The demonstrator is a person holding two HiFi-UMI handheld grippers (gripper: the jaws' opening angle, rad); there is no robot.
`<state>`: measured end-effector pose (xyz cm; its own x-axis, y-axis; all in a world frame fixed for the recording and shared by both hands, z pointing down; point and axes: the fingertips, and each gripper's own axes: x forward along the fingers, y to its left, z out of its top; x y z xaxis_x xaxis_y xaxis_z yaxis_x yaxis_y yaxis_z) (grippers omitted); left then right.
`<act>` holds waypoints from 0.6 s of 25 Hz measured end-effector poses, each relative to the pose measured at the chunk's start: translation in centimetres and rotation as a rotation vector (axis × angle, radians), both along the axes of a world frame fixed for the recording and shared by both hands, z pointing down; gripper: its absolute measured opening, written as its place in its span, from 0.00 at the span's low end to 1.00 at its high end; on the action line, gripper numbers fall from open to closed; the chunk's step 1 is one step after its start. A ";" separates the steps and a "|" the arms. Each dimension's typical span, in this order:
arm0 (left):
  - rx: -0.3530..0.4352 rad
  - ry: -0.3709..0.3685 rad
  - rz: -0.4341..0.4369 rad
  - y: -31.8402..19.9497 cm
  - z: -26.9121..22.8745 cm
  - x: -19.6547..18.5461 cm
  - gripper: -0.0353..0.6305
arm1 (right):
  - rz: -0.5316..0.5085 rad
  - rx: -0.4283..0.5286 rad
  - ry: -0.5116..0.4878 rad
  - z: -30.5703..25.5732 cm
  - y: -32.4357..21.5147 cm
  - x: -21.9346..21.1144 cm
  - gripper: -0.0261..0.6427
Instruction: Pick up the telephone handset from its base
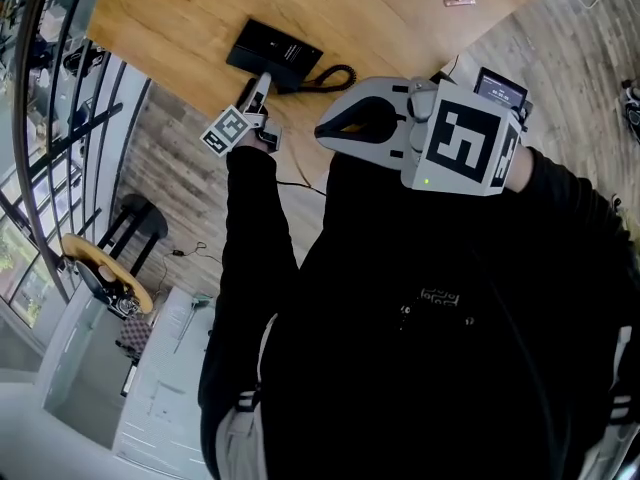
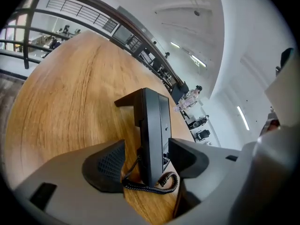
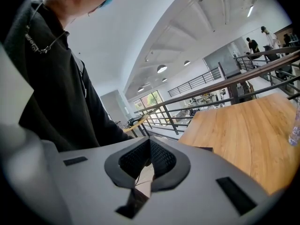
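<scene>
The black telephone (image 1: pixel 275 53) lies on the wooden table (image 1: pixel 180 18), its coiled cord (image 1: pixel 335 76) trailing to the right. My left gripper (image 1: pixel 262 84) reaches its near end. In the left gripper view the jaws stand wide on either side of the narrow black handset (image 2: pixel 152 125), which rests on its base. A sliver of gap shows at each pad, and the cord (image 2: pixel 150 186) curls below. My left gripper (image 2: pixel 147 159) is open. My right gripper (image 1: pixel 322 128) hangs close to my chest, away from the phone. In its own view the right gripper (image 3: pixel 150 142) has its tips together on nothing.
A small pink item (image 1: pixel 459 2) lies far back on the table. A device with a screen (image 1: pixel 500 88) sits behind the right gripper. A black railing (image 1: pixel 60 118) borders the table's left side. A clear bottle (image 3: pixel 294 125) stands at the right edge of the right gripper view.
</scene>
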<state>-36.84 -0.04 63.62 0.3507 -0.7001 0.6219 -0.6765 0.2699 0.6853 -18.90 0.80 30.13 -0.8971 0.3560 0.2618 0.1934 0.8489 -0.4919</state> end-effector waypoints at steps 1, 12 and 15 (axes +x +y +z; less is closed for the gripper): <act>0.008 0.017 0.005 0.0 0.1 0.2 0.48 | 0.002 -0.002 0.001 0.1 0.0 0.1 0.07; 0.043 0.097 -0.004 -0.4 1.4 -0.1 0.48 | 0.024 -0.008 0.016 0.6 -0.2 0.2 0.07; 0.061 0.116 -0.006 -0.8 1.5 -0.1 0.48 | 0.033 -0.011 0.025 0.8 -0.2 0.3 0.07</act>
